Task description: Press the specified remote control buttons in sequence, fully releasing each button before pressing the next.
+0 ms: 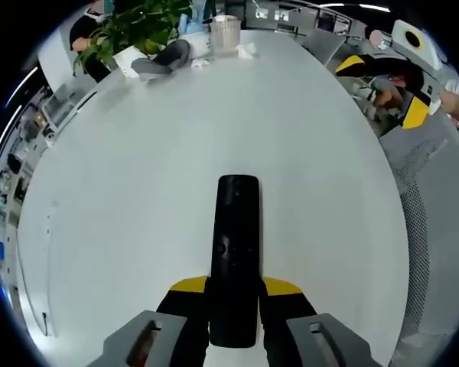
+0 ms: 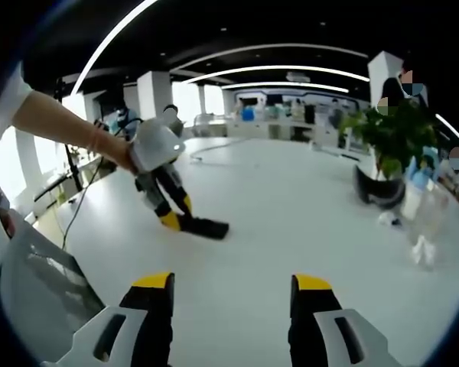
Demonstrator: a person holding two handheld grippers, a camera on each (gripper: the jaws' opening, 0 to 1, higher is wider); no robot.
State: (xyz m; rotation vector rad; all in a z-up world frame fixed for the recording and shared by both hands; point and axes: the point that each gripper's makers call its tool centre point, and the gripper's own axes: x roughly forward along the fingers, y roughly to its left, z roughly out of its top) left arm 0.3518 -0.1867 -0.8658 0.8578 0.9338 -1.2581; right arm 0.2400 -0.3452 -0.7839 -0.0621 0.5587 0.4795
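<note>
Left gripper view: black remote control (image 1: 237,256) lies flat on the white counter (image 1: 138,199), its near end clamped between the yellow-tipped fingers (image 1: 190,286) of the left gripper (image 1: 235,306). Long axis runs straight away from the camera, in line with the jaws; far end points toward the far edge of the counter, where a potted plant (image 1: 134,27) and a clear container (image 1: 225,32) sit. Button face up, one small round button visible mid-body, the rest too dark to read.

Handling, as a judgement: rigid plastic bar, light, smooth, likely to slide or pivot on the slick counter under a press, so pinning the long sides near one end looks right, keeping the button face clear.

Right gripper view: right gripper (image 2: 233,306) hovers over bare counter (image 2: 291,222) with fingers (image 2: 154,294) spread wide and nothing between them. Remote control (image 2: 206,226) sits well ahead, mid-counter, held by the left gripper (image 2: 172,218) in a person's hand (image 2: 118,151). Potted plant (image 2: 390,134) stands toward the counter's far right edge.
</note>
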